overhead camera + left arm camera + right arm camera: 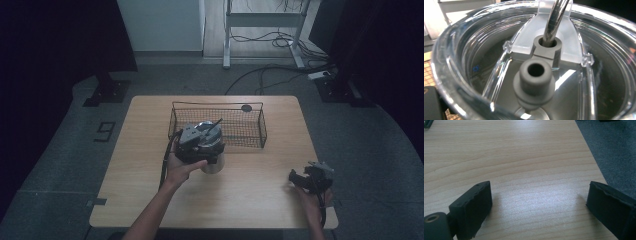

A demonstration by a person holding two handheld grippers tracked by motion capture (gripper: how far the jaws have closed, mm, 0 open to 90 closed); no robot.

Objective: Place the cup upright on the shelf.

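Right now the left gripper (pixel 207 145) clasps a tumbler (pixel 212 162) at the basket's (pixel 250 135) seven o'clock; the right gripper (pixel 300 178) rests wide open at the table's (pixel 150 150) four o'clock.

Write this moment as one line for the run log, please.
left gripper: on tumbler, grip unclear | lid: on, straw in | right gripper: open above table

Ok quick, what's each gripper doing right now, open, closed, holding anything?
Left gripper: closed on the cup, at its clear lid.
Right gripper: open, holding nothing, low over the table.
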